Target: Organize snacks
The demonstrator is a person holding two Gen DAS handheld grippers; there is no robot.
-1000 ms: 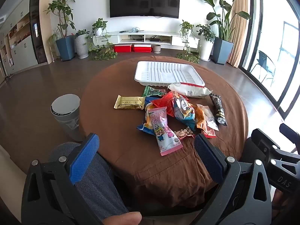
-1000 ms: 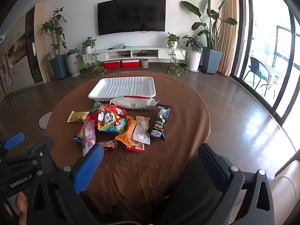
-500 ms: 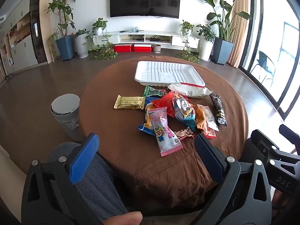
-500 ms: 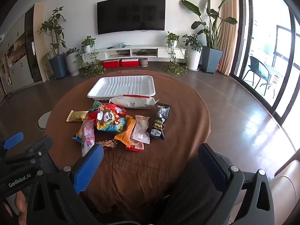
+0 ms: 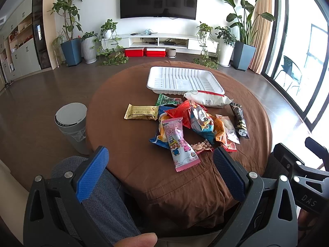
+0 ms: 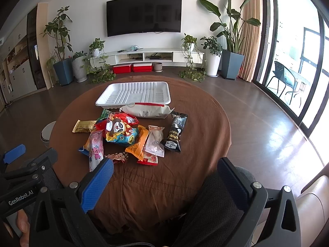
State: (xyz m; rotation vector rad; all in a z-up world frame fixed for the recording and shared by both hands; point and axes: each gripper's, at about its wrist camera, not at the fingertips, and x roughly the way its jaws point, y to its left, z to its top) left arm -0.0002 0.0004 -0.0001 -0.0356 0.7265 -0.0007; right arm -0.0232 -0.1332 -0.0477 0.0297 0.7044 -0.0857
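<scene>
A heap of several snack packets lies mid-table: a pink cartoon packet [image 5: 180,142] [image 6: 95,146], a gold bar [image 5: 141,112] [image 6: 83,126], a panda bag [image 6: 120,130] [image 5: 200,121], a black stick packet [image 5: 238,119] [image 6: 175,133] and a white pouch [image 5: 207,99] [image 6: 147,111]. Behind them sits an empty white ribbed tray [image 5: 152,82] [image 6: 102,100]. My left gripper [image 5: 161,164] is open, held low at the near table edge, short of the pink packet. My right gripper [image 6: 165,177] is open too, near the front edge, nothing between its fingers.
The round table wears a brown cloth [image 5: 115,127] [image 6: 205,123] that hangs over the near edge. A grey lidded bin [image 5: 71,123] stands on the floor at the left. A person's knees sit under the grippers. Potted plants and a TV unit line the far wall.
The right wrist view has crept slightly forward and up; the snacks sit a little lower in its frame. The left gripper has barely moved. Both stay open.
</scene>
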